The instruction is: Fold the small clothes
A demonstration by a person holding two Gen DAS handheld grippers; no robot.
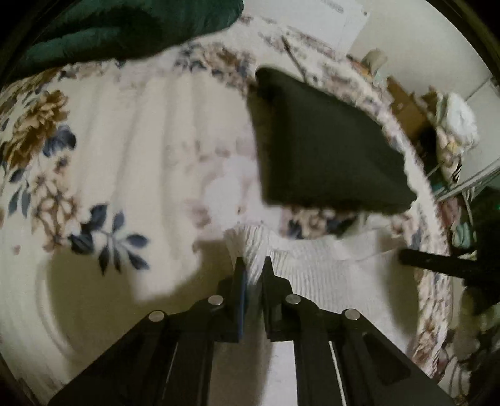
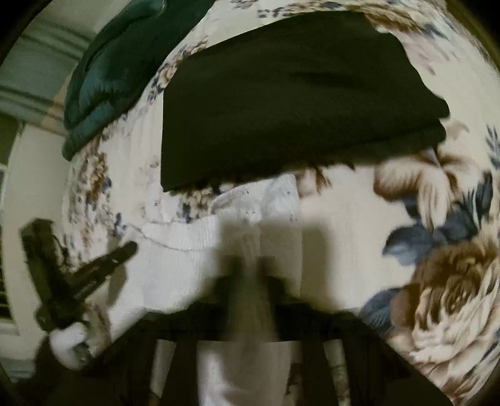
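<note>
A white ribbed knit garment lies on the floral bedspread. My left gripper is shut on a bunched edge of it. In the right wrist view the same white garment stretches between both tools, and my right gripper is shut on another part of it, with blurred cloth running down between the fingers. The left gripper also shows there at the left. The right gripper's arm shows at the right of the left wrist view. A folded black garment lies beyond on the bed.
A dark green quilted item sits at the bed's far corner, also in the right wrist view. The bed edge curves on the right, with boxes and clutter beyond it by the wall.
</note>
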